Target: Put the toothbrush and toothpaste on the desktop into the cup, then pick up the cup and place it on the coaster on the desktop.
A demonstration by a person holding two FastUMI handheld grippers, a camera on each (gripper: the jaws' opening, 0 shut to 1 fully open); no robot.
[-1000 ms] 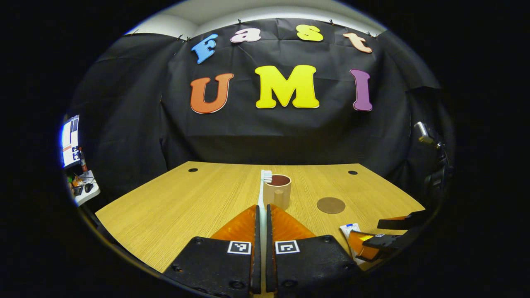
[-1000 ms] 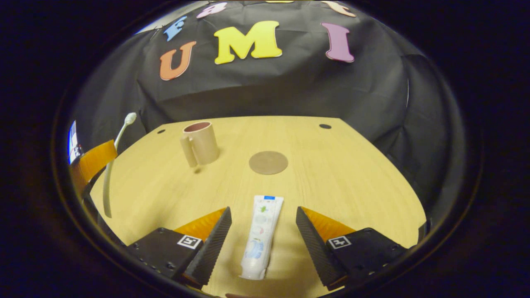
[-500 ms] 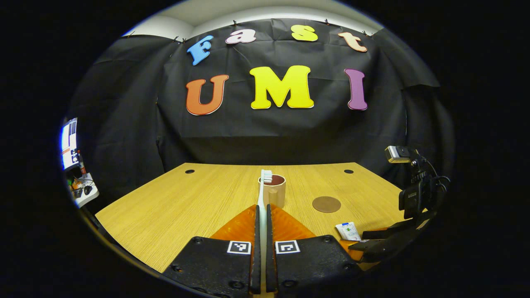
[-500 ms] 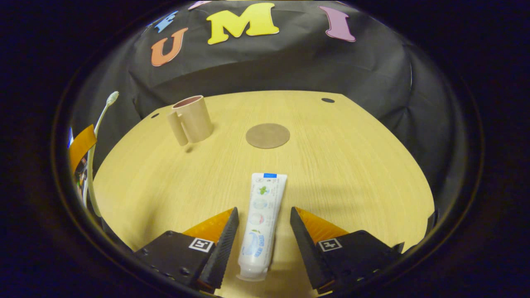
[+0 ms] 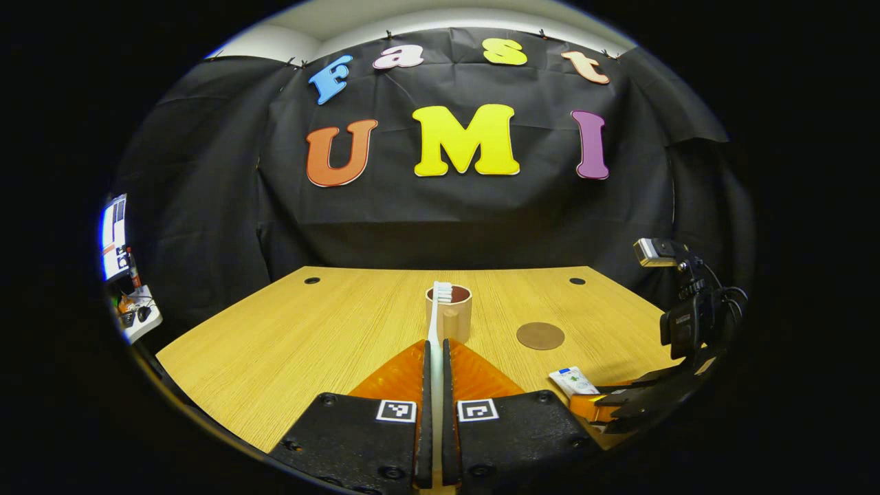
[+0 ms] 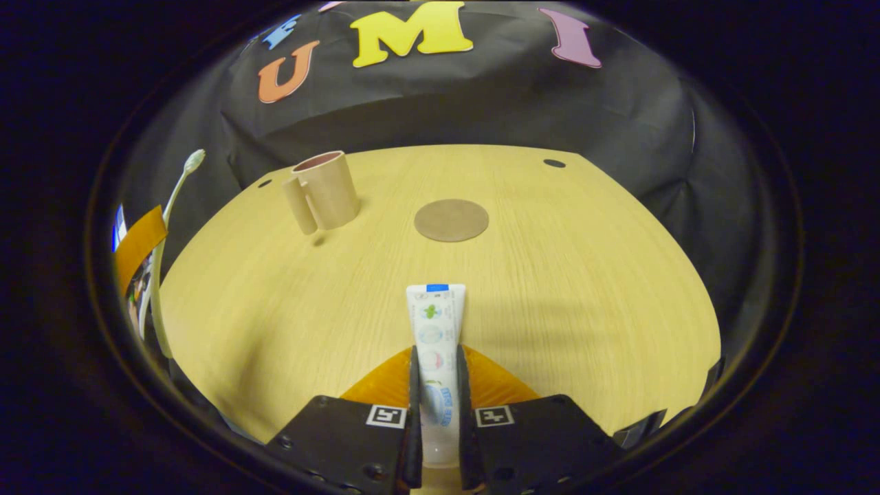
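Left hand-held gripper (image 5: 434,357) pinched tight on a slim white toothbrush (image 5: 436,317), long axis running straight ahead, bristled head up and level with the cup's rim. Right hand-held gripper (image 6: 435,368) clamped on a soft white toothpaste tube (image 6: 435,330), flat crimped end pointing away across the surface (image 6: 591,275), cap end near the camera. Beyond, on pale wood-grain laminate: a tan cylindrical cup (image 6: 322,190) with a blocky handle, standing upright; to its right, apart, a thin round brown coaster (image 6: 451,220), lying flat.
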